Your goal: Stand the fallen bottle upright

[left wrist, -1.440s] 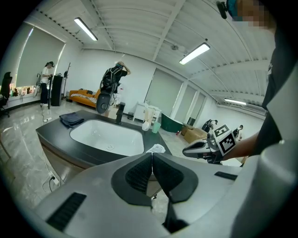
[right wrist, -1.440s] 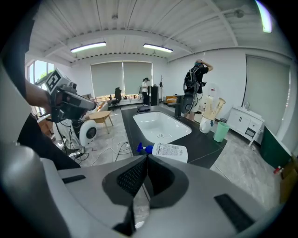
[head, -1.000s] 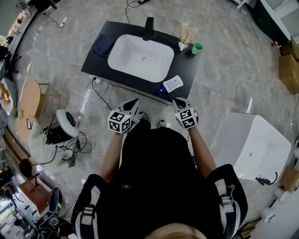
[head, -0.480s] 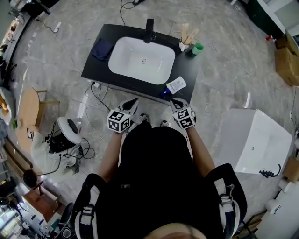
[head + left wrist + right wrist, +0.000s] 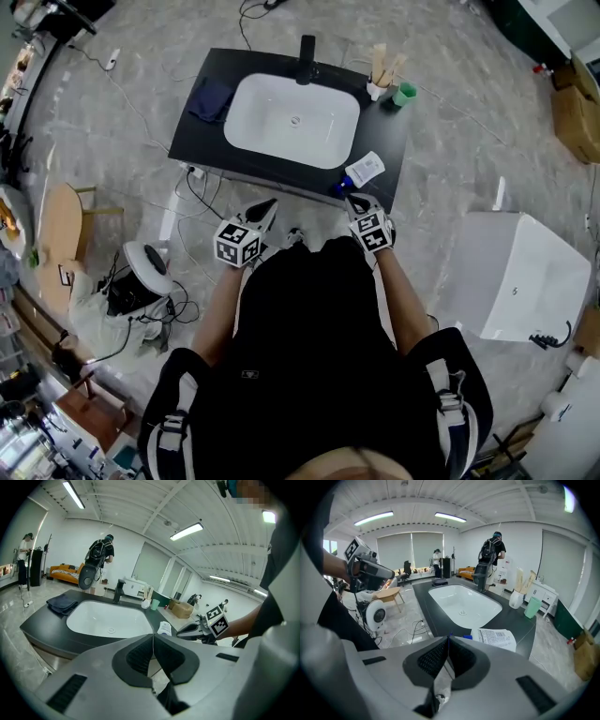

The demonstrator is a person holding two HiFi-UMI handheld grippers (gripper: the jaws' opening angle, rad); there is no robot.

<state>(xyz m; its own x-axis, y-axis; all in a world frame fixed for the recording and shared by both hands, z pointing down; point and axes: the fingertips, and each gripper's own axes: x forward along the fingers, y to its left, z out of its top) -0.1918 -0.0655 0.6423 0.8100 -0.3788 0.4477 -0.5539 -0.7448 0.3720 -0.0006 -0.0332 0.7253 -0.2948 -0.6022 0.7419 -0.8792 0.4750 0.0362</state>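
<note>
1. Bottle: white, with a printed label and a blue cap. It lay on its side at the front right corner of the counter, capped end toward the front edge.
2. Right gripper: jaws were pressed together with nothing between them. The tips sat just beside the bottle's capped end, at the counter's front edge. Contact with the bottle could not be told.
3. Left gripper: jaws were likewise together and empty. It was held in front of the counter, below the basin's front wall, well apart from the bottle.
4. Counter: black top with a white sink basin set into it and a black faucet at the back rim.
5. Counter sundries: a dark blue cloth lay left of the basin. A green cup and a white holder of wooden utensils stood at the back right corner.
6. Floor: a white box stood to the person's right.
</note>
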